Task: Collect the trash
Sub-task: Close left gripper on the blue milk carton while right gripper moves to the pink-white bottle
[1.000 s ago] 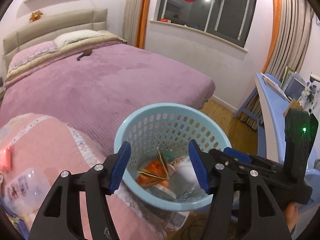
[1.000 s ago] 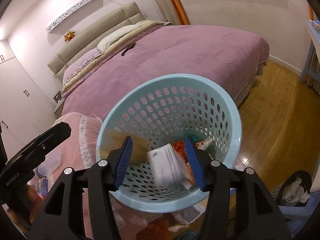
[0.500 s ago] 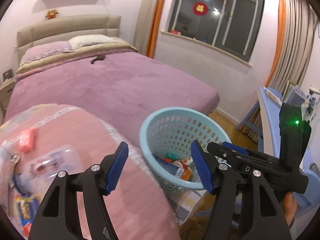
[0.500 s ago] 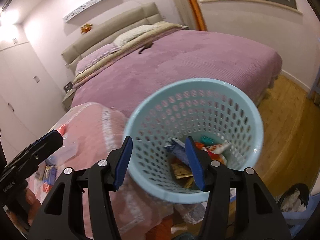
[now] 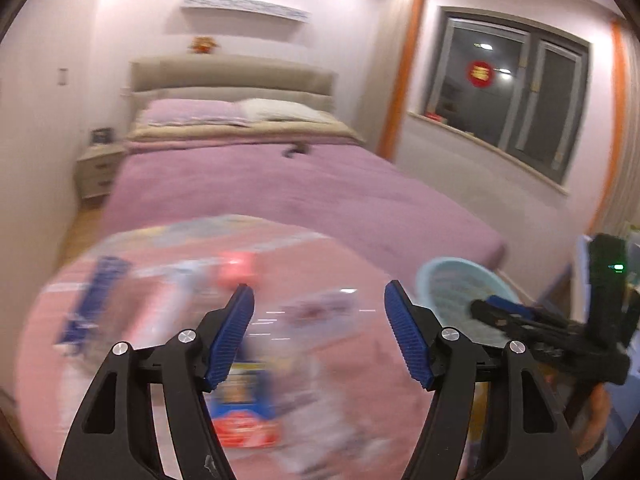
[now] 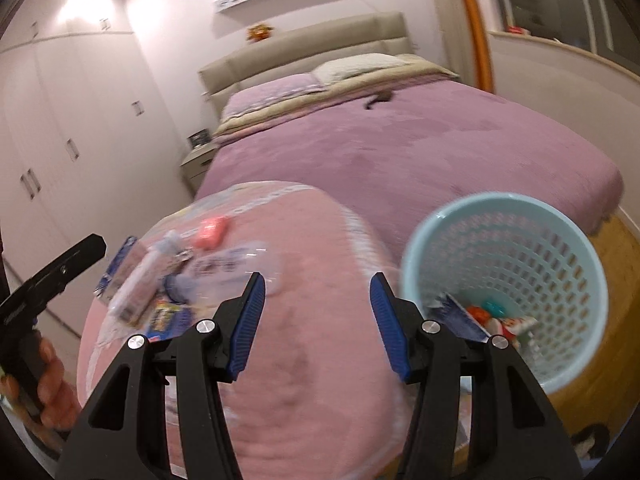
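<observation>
My left gripper [image 5: 320, 289] is open and empty, above blurred trash on a round pink-covered surface [image 5: 372, 392]. Below it lie a blue and red packet [image 5: 244, 412], a pink item [image 5: 236, 272] and a blue strip [image 5: 92, 296]. My right gripper [image 6: 318, 280] is open with nothing between its fingers, over the bare pink cover [image 6: 320, 352]. To its right stands the light blue basket [image 6: 532, 256] holding several wrappers; the basket [image 5: 452, 280] also shows at the right of the left wrist view. A clear plastic pack [image 6: 228, 268] and the pink item [image 6: 212, 232] lie to the left.
A wide bed with a purple cover [image 6: 440, 148] fills the room behind the pink surface. White wardrobes [image 6: 60, 140] line the left wall and a nightstand [image 6: 198, 164] stands beside the bed. A window [image 5: 516, 92] is on the right wall. Wooden floor [image 6: 624, 240] shows past the basket.
Both views have swung left, from the basket to the pink surface with the trash. The basket has slid to the right in both. The left jaws stand a little wider.
</observation>
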### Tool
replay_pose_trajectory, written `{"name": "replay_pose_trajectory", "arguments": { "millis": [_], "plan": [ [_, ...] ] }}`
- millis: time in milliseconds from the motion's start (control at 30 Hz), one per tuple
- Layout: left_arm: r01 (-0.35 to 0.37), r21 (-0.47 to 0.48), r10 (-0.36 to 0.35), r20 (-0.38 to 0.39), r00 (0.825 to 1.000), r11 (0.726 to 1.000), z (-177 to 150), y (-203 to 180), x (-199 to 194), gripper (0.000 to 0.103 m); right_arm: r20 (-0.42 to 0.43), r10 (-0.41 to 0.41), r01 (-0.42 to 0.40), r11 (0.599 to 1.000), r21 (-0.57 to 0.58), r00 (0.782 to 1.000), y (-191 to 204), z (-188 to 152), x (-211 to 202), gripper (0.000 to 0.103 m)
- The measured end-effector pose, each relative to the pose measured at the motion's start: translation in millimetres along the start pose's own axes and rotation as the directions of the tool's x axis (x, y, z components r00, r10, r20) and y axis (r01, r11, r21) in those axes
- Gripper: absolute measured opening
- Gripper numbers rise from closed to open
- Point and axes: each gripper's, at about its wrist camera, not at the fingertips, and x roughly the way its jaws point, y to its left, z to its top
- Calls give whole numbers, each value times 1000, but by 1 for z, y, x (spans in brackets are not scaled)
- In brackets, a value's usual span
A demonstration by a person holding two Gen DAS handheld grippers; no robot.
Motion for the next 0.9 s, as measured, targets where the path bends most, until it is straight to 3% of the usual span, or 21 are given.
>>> {"name": "replay_pose_trajectory", "arguments": {
  "millis": [133,233,333,633,833,900],
  "plan": [
    [-153,5,153,0,988,988,1,46,-12,70,-12,35,-35,997,-63,999,39,6,11,51],
    [-282,21,283,-31,959,959,0,78,-11,70,-29,65,-68,991,-113,997,71,9,23,51],
    [-337,-3,336,-78,939,942,-4,116,-5,70,-49,98,-104,985,-138,994,96,9,32,51],
    [-250,-104,227,-199,953,963,-28,174,27,70,-135,199,-220,961,-165,971,175,17,75,51],
    [-210,-160,170,-232,958,964,-35,194,47,69,-253,275,-300,951,-67,927,201,16,118,36],
    [-204,-162,163,-235,958,966,-35,196,53,68,-286,282,-303,952,-33,916,209,16,133,36]
  ]
}}
